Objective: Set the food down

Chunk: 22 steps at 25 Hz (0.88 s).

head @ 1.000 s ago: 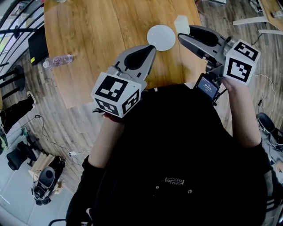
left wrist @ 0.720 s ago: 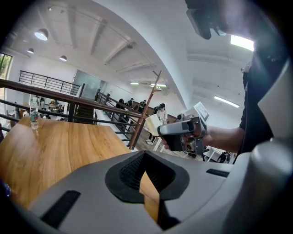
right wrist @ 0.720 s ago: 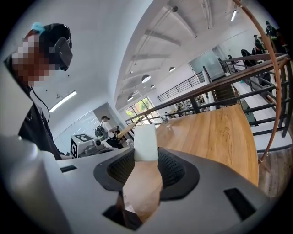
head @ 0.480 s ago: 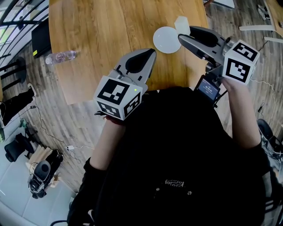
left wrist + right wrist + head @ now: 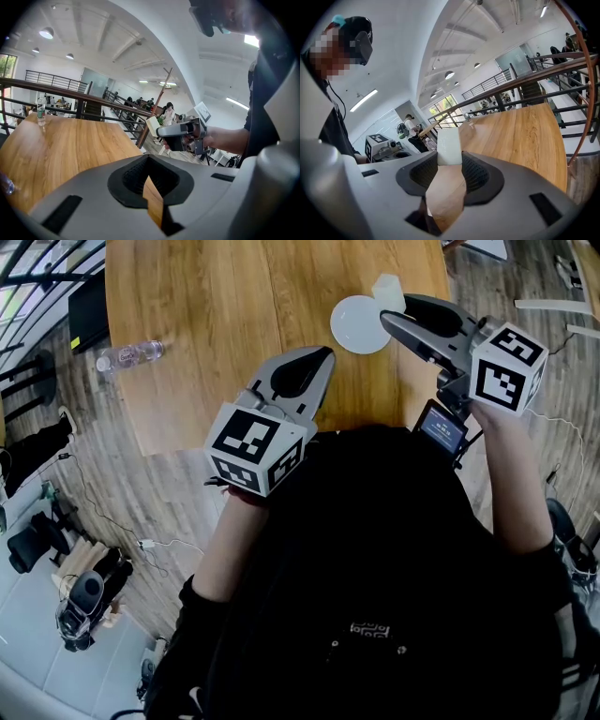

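My right gripper is shut on the food, a pale cream block that sticks out past the fingertips. It hangs above the wooden table, just off the right rim of a small white plate. My left gripper hovers over the table's near edge, left of the plate. Its jaws taper together at the tips with nothing in them. The left gripper view also shows the right gripper holding the food.
A clear plastic bottle sits near the table's left edge. A dark flat object is beside that edge. A metal railing runs past the table's far side. Cables and chairs crowd the floor at left.
The view has shifted a little. The plate now appears closer to the held food. Neither grip has changed.
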Available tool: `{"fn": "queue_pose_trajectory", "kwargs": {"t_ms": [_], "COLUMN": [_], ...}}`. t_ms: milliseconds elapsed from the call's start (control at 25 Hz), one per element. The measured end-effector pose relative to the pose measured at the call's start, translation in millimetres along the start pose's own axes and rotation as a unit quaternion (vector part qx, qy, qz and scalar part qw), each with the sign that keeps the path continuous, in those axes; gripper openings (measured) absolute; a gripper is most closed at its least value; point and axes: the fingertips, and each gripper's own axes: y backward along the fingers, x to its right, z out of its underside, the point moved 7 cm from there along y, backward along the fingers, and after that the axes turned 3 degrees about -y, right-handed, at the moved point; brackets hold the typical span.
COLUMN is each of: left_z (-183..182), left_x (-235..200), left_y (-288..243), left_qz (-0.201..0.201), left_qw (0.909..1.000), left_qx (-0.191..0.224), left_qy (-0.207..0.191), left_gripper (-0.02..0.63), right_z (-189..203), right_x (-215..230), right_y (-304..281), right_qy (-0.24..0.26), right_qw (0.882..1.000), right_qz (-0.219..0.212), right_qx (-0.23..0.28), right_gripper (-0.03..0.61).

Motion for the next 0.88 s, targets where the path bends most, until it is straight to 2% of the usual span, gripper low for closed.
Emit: {"fn": "queue_pose_trajectory", "kwargs": {"t_ms": [520,760,880], "left_z": [21.5,23.2,30.8], "left_x": [15.6,10.1,-11.5], "left_y": [-0.4,-2.7,-7.0], "left_qz": [-0.027,-0.041,-0.055], "left_qw": [0.9993,0.9987,0.9974], "left_qx": [0.001,0.005,-0.005], "left_qy": [0.024,0.032,0.046], "left_gripper": [0.000,0.000,-0.001], "right_z": [22.2,28.7,27.4], "right_x": [20.7,28.1,38.0], "right_y": [-7.9,-18.6,-36.6], "right_qy": [0.010,0.017,0.010], "right_qw": [0.999,0.998,0.997], "right_qz": [-0.007,0.003,0.005], "right_qx": [-0.031,-0.060,-0.074], "right_gripper": [0.169,0.169,0.169]}}
